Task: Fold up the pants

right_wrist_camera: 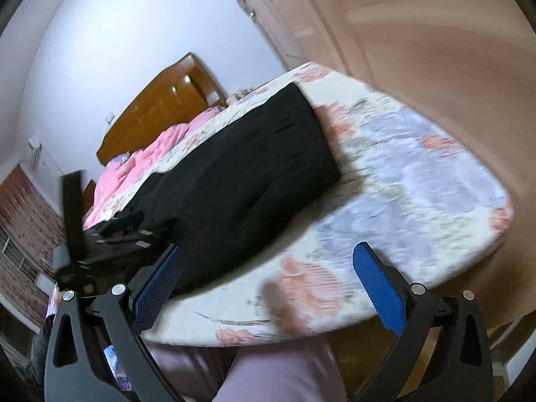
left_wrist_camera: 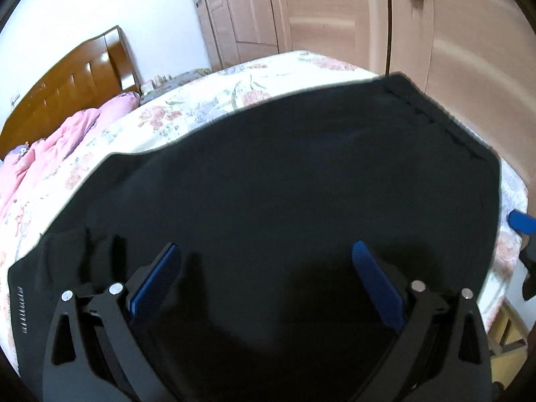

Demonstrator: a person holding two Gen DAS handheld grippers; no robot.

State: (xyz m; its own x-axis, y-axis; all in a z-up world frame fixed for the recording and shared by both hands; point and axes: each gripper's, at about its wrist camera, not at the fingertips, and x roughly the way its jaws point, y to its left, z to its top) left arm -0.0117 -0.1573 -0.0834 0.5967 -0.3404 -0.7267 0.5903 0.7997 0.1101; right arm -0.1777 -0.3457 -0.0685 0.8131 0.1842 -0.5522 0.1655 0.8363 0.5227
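Two grippers are in play, and both of yours stand with their fingers spread wide, gripping nothing. Your left gripper (left_wrist_camera: 264, 251) hangs over the black pants (left_wrist_camera: 284, 184), its blue-padded fingers (left_wrist_camera: 157, 278) apart above the dark cloth; you cannot tell from this view whether the tips touch the fabric. The pants lie flat on the bed (left_wrist_camera: 187, 107), spread across its floral sheet, with a stitched hem running along their far right edge. A small white printed label shows on the cloth at the lower left.

Your right gripper (right_wrist_camera: 268, 254) sits over the near corner of the bed (right_wrist_camera: 418, 181), off to the side of the pants (right_wrist_camera: 254, 181), with its left finger (right_wrist_camera: 157, 284) just at the edge of the cloth and the right one over bare sheet. From here the pants read as a long dark band reaching away toward the wooden headboard (right_wrist_camera: 157, 110). A pink quilt (right_wrist_camera: 150, 157) is bunched near the headboard, beyond the pants. Pale wooden wardrobe doors (left_wrist_camera: 335, 10) stand past the far side of the bed. Your left gripper (right_wrist_camera: 80, 251) shows dark and blurred at the left of the right wrist view.
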